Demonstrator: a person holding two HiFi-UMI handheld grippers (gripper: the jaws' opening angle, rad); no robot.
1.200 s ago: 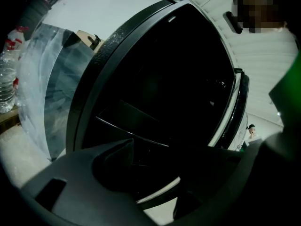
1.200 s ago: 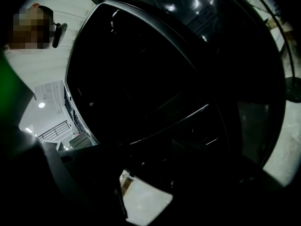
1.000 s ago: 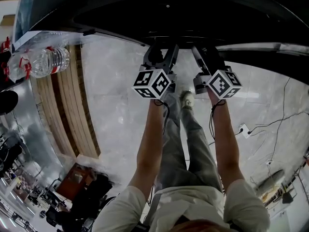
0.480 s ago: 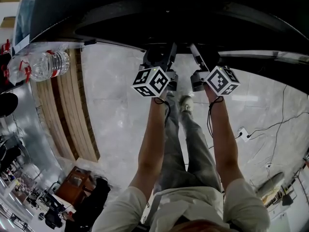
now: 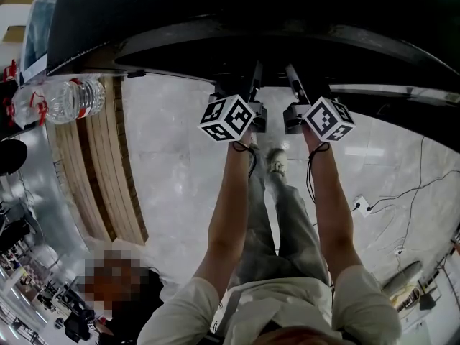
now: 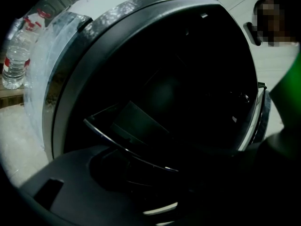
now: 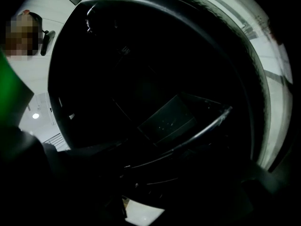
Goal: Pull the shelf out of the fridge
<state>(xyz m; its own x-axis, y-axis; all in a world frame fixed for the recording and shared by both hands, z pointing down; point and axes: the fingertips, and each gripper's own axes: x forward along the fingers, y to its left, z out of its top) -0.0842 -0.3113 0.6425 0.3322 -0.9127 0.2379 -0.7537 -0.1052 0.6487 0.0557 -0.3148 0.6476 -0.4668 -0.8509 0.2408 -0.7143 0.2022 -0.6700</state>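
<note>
While both forearms reach toward the far side of the head view, a clear water bottle (image 5: 68, 99) stands at the far left beside the fridge (image 5: 215, 20). Wooden slats (image 5: 100, 171) run along the pale stone floor (image 5: 176, 178) below it. Cables (image 5: 413, 182) and a white power socket (image 5: 361, 205) lie at the right. The fridge's dark open cavity spans the far side, directly ahead of both grippers. A glass shelf (image 6: 127, 126) sits low inside it, its front rim nearest the jaws.

Left gripper (image 5: 253, 77): at the cavity mouth, jaws wide, having just been opening; the shelf rim crosses above the lower jaw.

Right gripper (image 5: 293, 77): just beside the left, jaws having just been closing yet apart, the rim running between them. Whether the pads touch it is lost in the dark.
</note>
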